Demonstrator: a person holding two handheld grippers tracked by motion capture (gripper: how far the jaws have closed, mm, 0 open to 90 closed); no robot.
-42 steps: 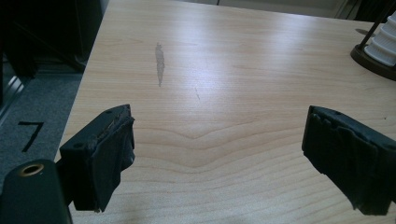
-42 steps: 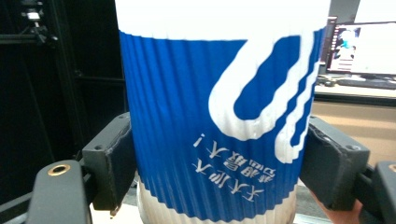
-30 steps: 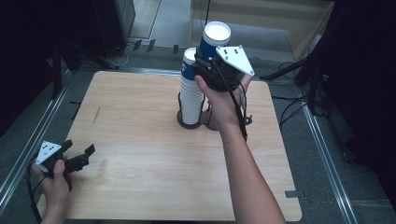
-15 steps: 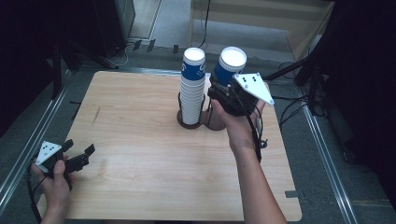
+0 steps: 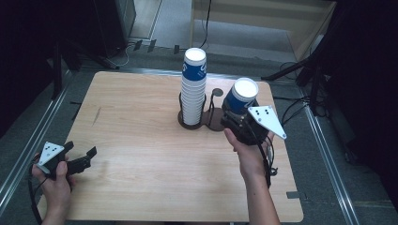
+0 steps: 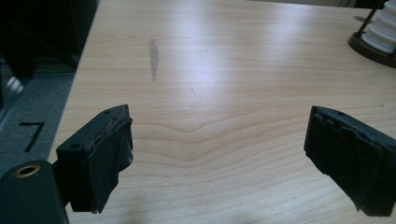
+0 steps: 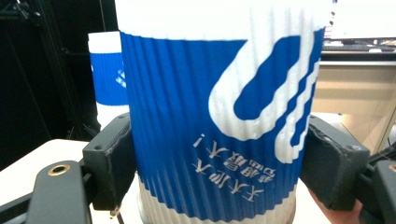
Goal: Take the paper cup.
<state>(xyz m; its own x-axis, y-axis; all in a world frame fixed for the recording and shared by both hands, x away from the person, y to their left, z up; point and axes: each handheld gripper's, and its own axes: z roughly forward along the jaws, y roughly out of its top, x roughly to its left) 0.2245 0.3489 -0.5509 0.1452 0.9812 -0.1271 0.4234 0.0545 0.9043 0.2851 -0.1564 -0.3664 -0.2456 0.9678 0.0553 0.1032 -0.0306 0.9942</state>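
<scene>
The right hand (image 5: 251, 157) is reaching in from the bottom edge, forearm angling up and forward, wrist straight, fingers wrapping the body of the right gripper (image 5: 237, 123). That gripper is pointing away from the person, grey three-cornered plate facing up, and its two black jaws are pressing in from either side on a blue-and-white paper cup (image 7: 219, 112), pads flat against the ribbed wall. Over at the near left corner, the left hand (image 5: 52, 176) is sitting low, holding the left gripper (image 5: 80, 158) roughly level; its jaws, just opening wider, are standing well apart with nothing between them.
</scene>
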